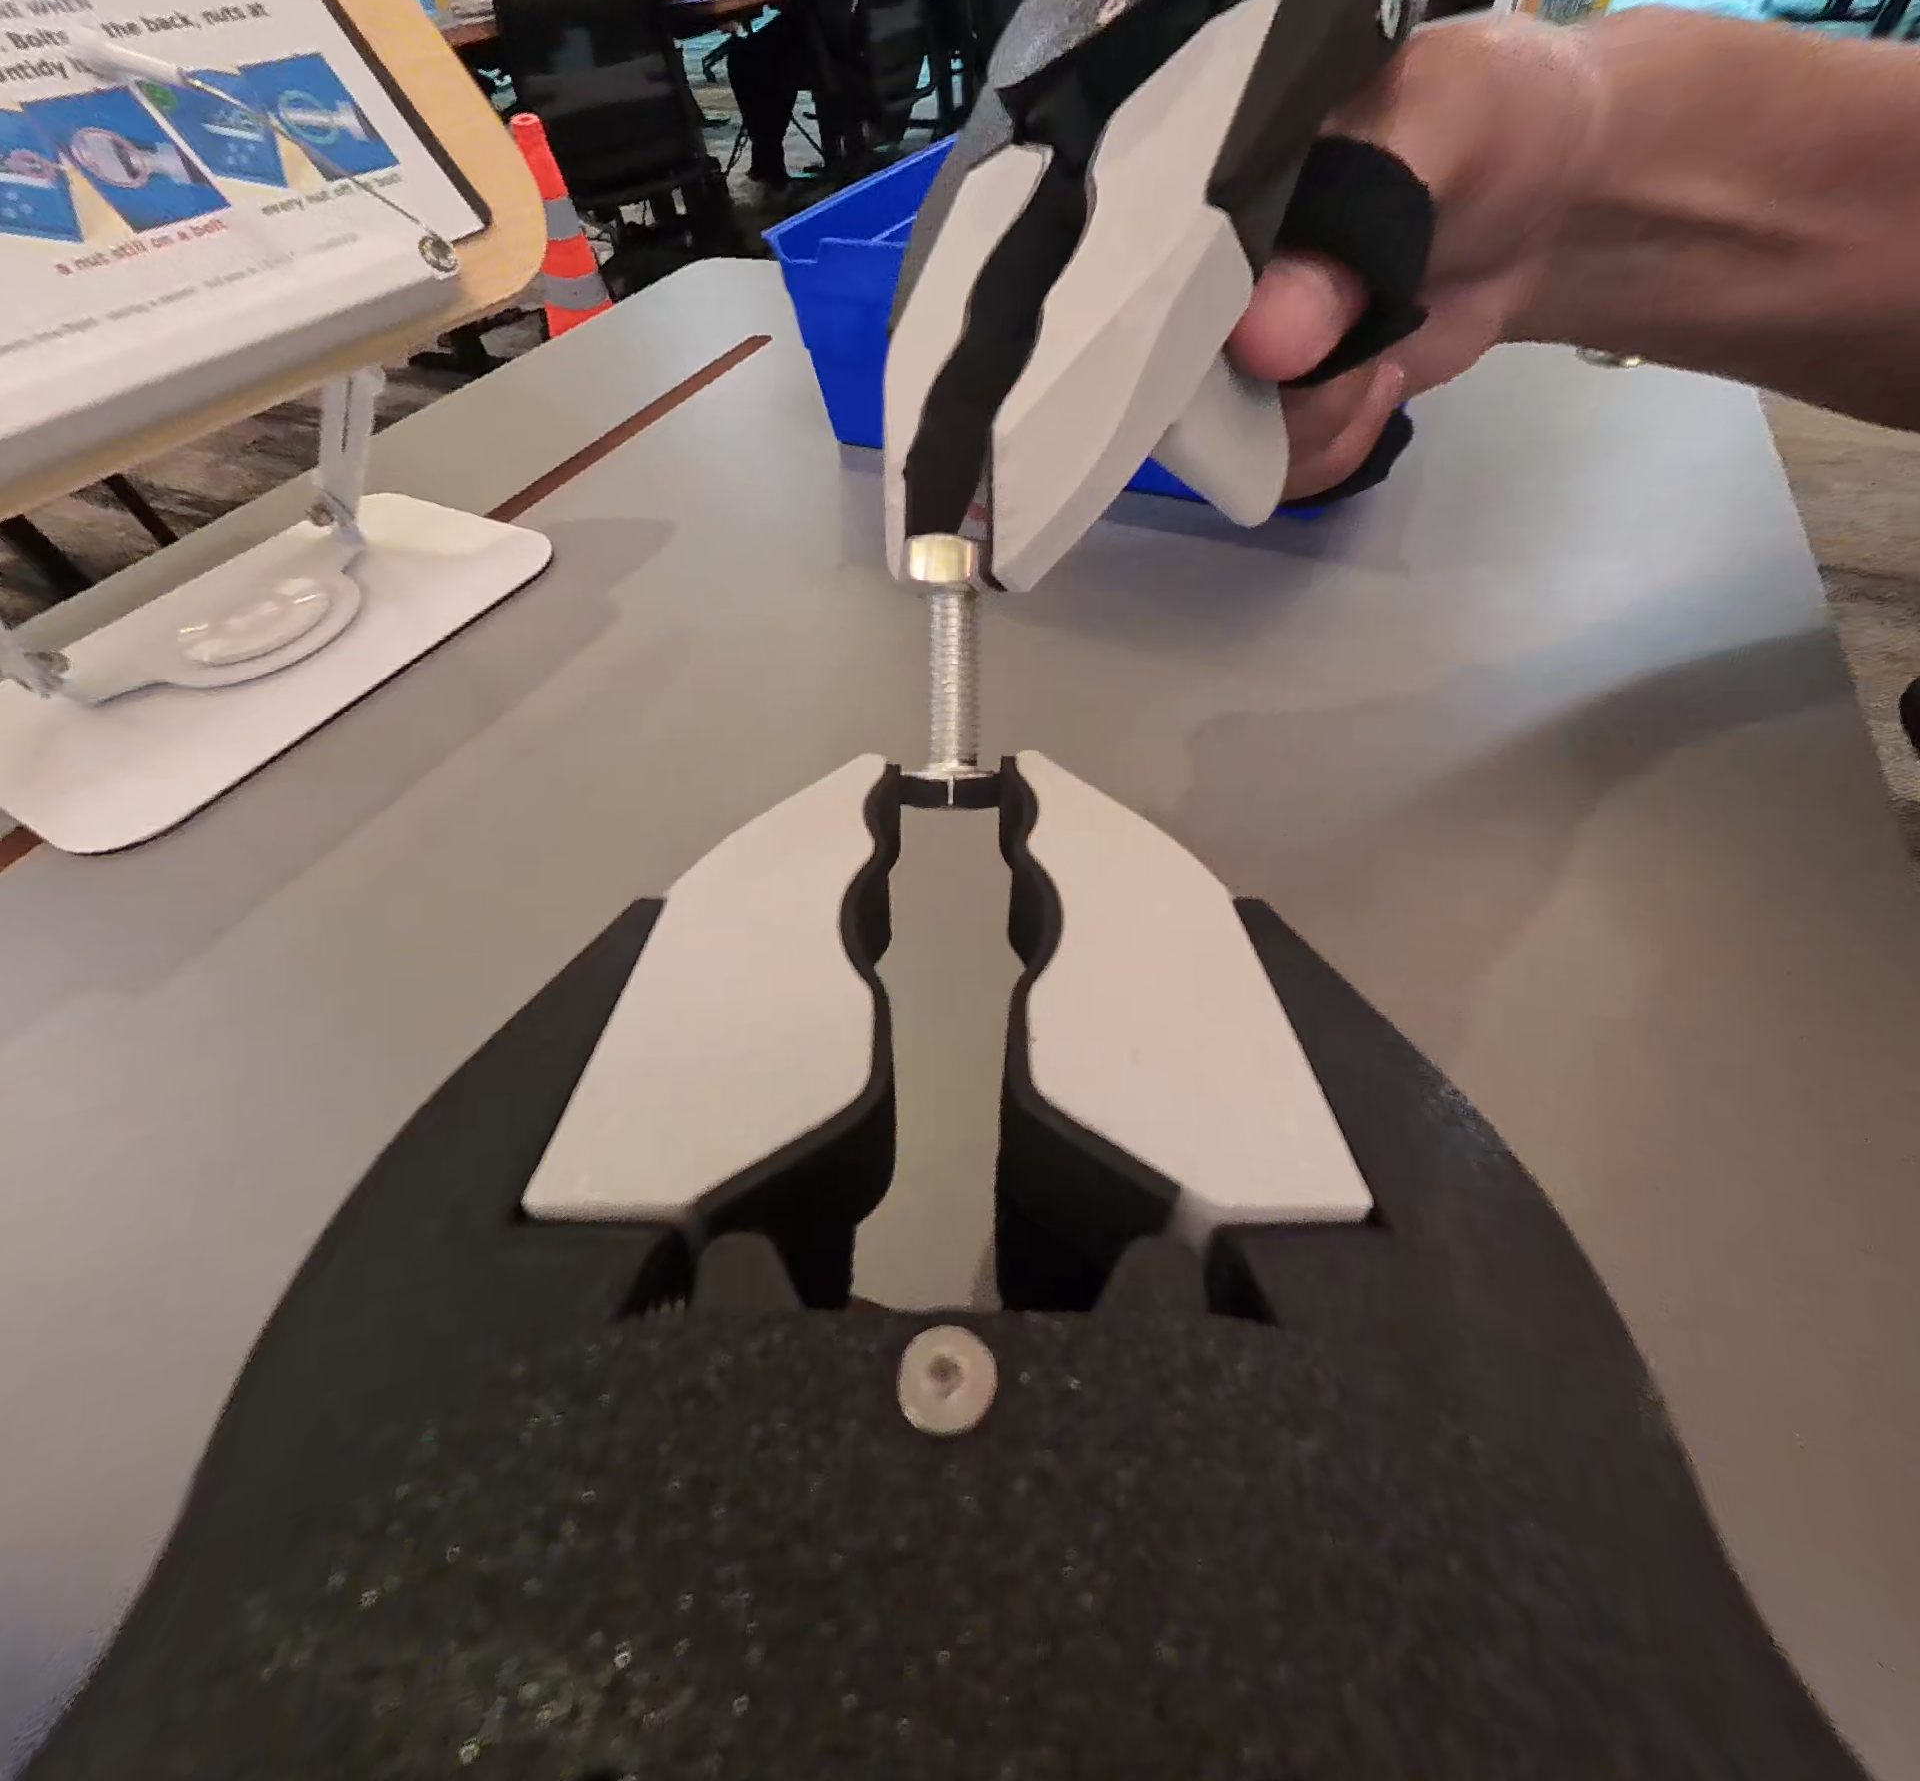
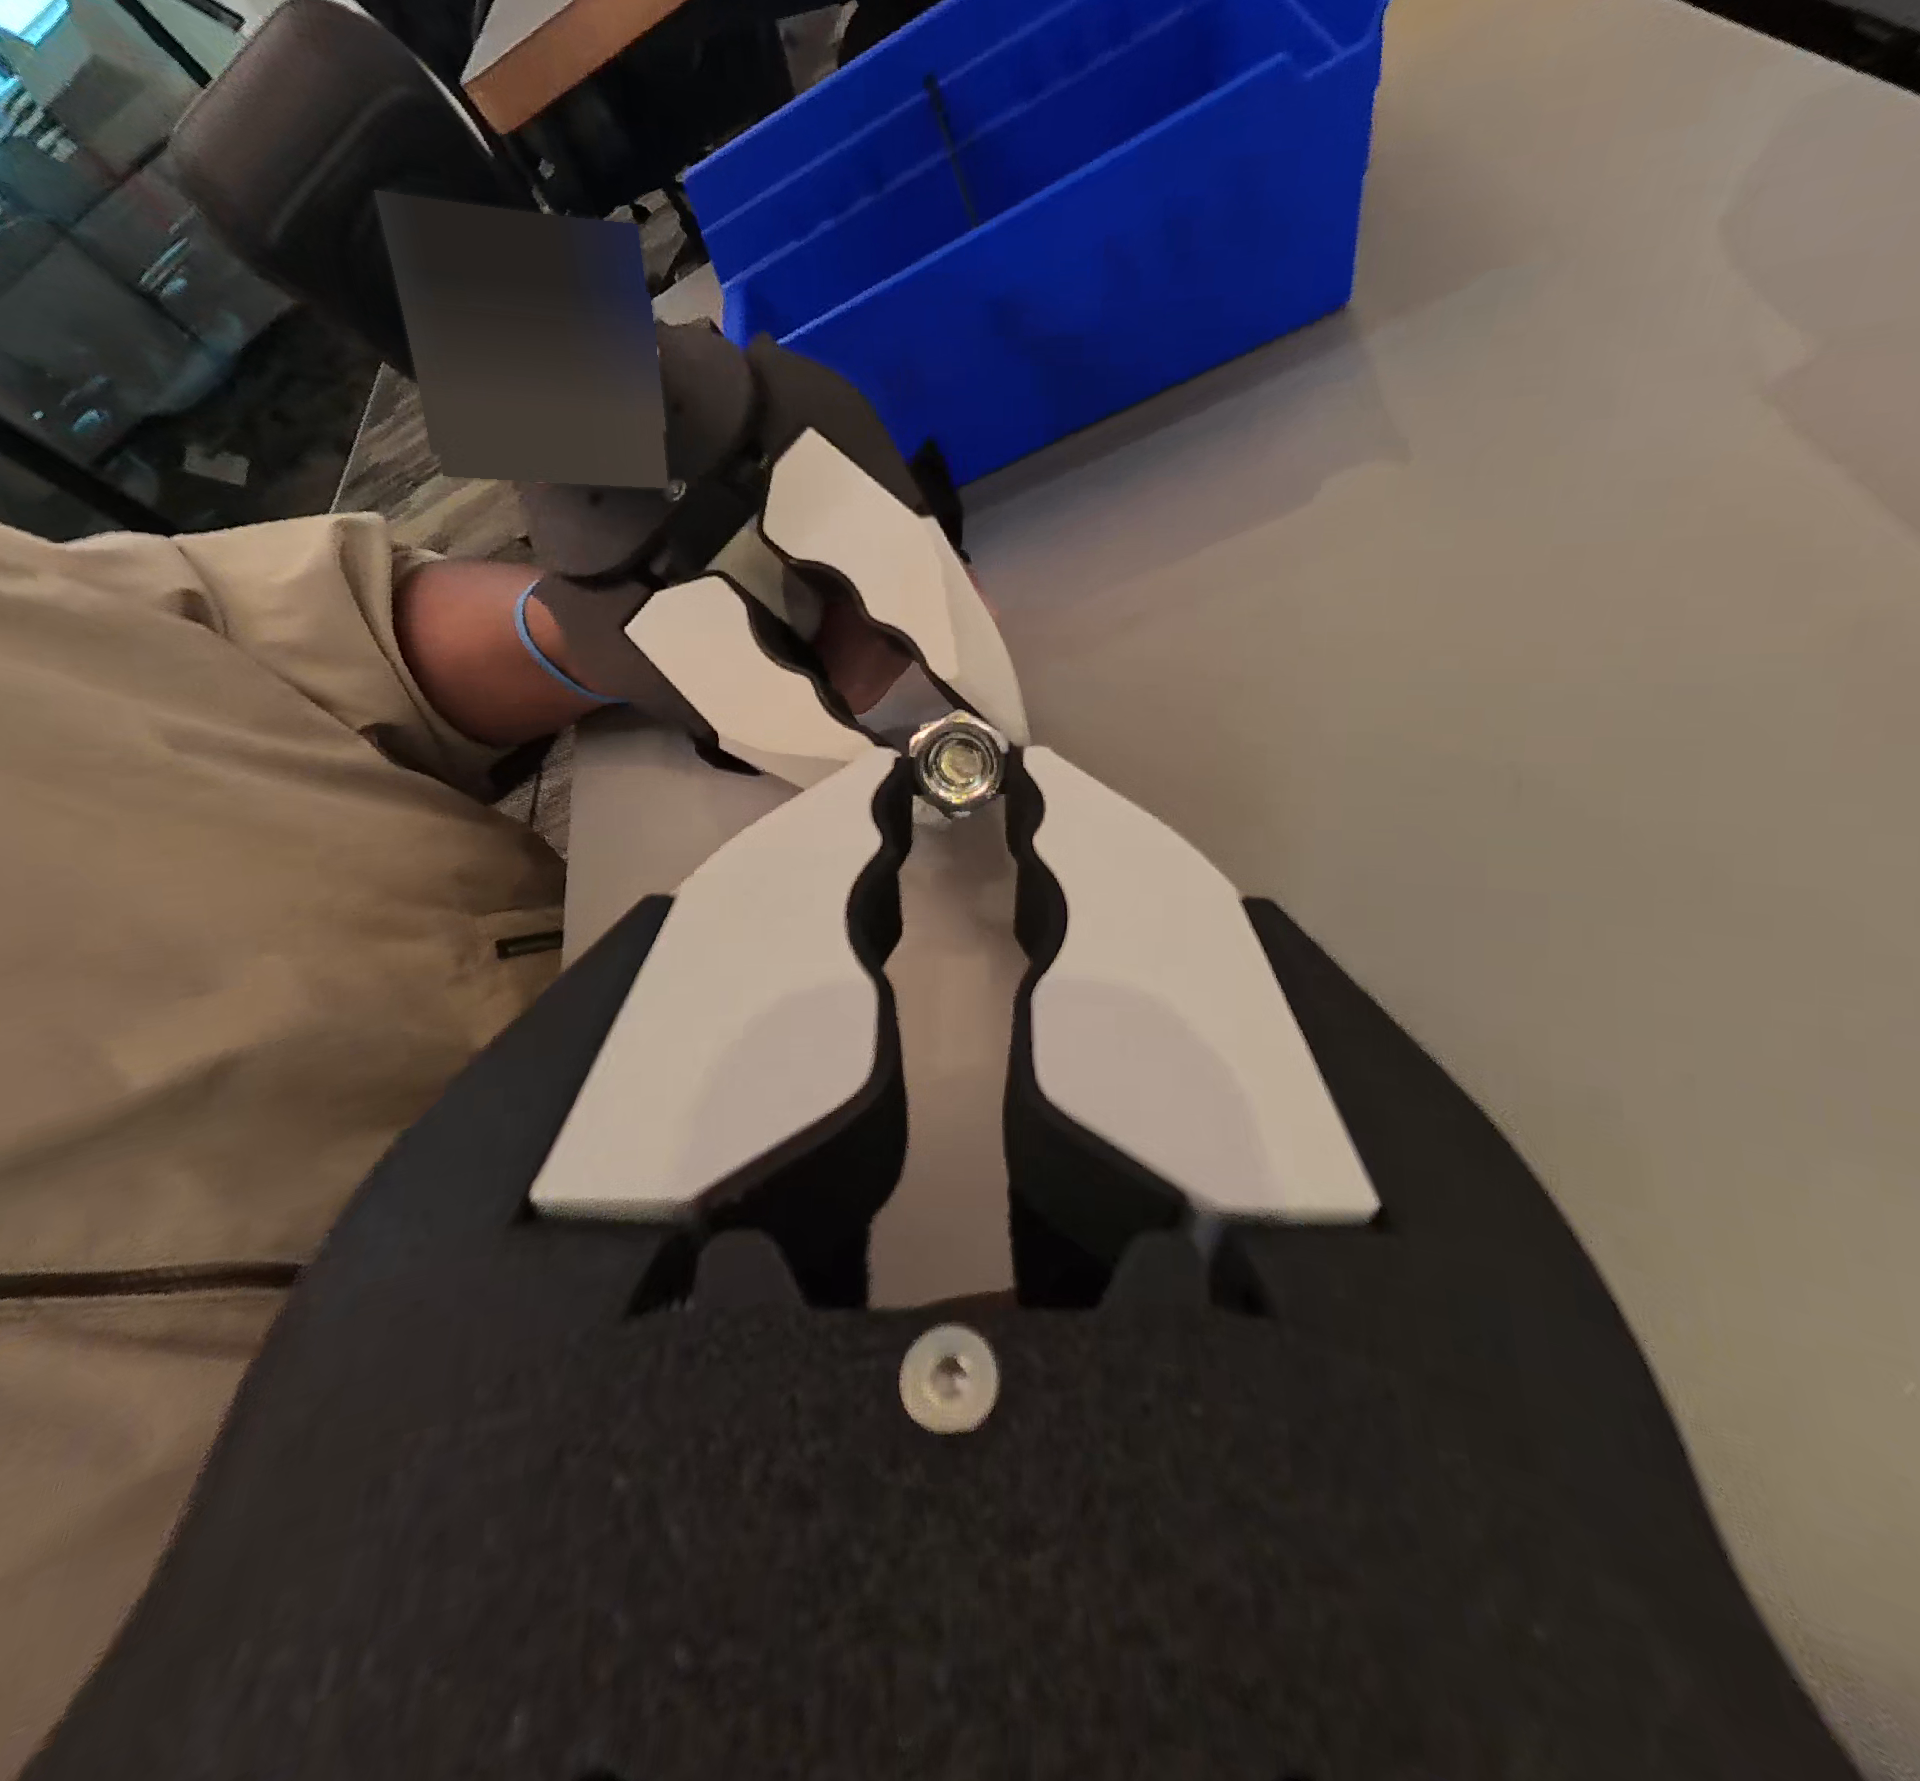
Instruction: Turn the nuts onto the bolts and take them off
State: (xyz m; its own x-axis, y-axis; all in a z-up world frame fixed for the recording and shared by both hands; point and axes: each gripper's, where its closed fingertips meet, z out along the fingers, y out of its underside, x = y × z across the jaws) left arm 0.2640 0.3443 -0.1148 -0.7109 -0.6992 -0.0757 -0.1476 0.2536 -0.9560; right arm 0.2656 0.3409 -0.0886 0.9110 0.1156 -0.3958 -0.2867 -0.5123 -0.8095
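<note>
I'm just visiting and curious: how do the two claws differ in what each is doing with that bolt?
The left claw grips the bolt by its head, at the bottom; the right claw grips the nut at the bolt's top end. The left claw lies low and points along the grey table; the right claw slants steeply down from above. Both are shut on metal parts and have white fingers with black pads.

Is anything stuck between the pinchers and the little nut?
No, nothing visible is. The right gripper already pinches the nut at the tip of the bolt, while the left gripper clamps the bolt's head. The threads below the nut look bare.
</note>
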